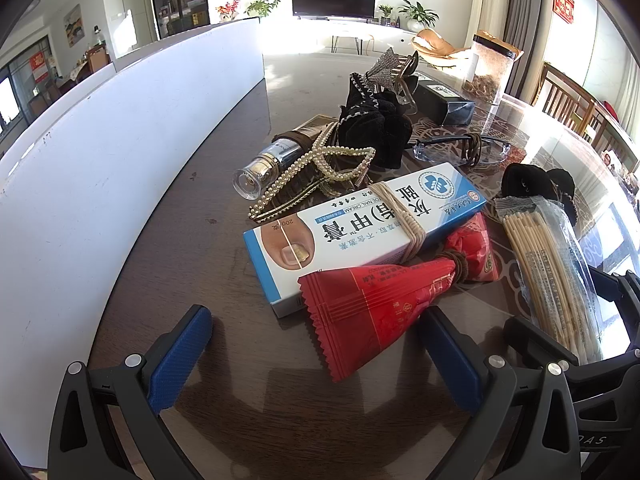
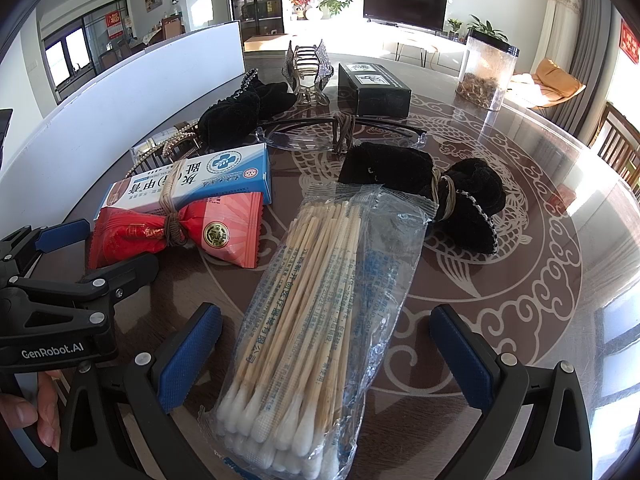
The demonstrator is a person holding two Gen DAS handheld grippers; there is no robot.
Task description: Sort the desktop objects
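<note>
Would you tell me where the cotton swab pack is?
The cotton swab pack lies between the open right gripper fingers, right of the red packet.

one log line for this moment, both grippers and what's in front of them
left gripper: open, at red snack packet | right gripper: open, straddling cotton swab pack | nothing grasped

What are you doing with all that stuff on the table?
A person is sorting a messy table with two grabbers. The right hand-held gripper sits open around a bag of cotton swabs. The left hand-held gripper is open at the red packet, which is tied to a cream box. Nothing is picked up yet.
</note>
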